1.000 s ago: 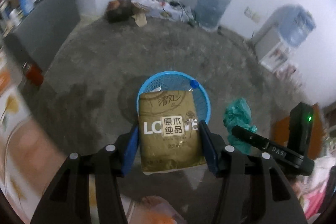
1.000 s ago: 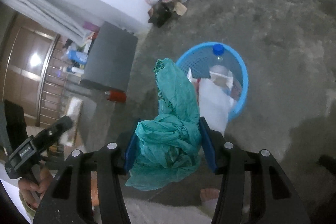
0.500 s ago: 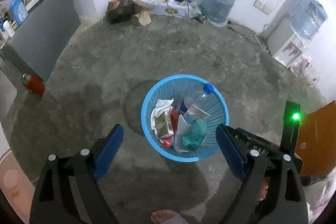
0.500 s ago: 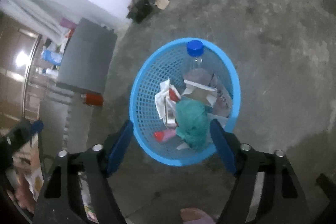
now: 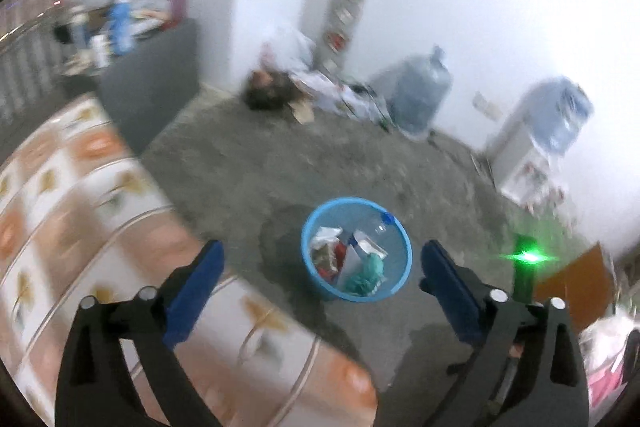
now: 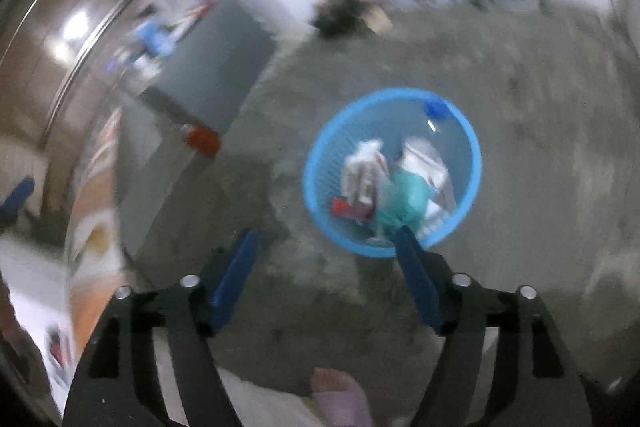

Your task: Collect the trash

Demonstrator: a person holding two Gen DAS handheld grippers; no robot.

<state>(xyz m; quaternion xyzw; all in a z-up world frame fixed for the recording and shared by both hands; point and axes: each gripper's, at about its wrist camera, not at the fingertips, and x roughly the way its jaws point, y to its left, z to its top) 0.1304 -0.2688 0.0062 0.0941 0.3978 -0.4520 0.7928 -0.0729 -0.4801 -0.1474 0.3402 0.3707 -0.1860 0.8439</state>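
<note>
Since a second ago both loads have dropped into the blue basket [image 5: 356, 251] on the floor, leaving left gripper [image 5: 320, 275] and right gripper [image 6: 326, 267] fingers opening empty; overfilled trash [image 6: 396, 195] may spill.

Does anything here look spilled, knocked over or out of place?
Nothing looks spilled: the trash sits inside the upright round blue plastic mesh basket. One oddity: a red cylindrical can lies on its side on the concrete floor beside the grey cabinet.
</note>
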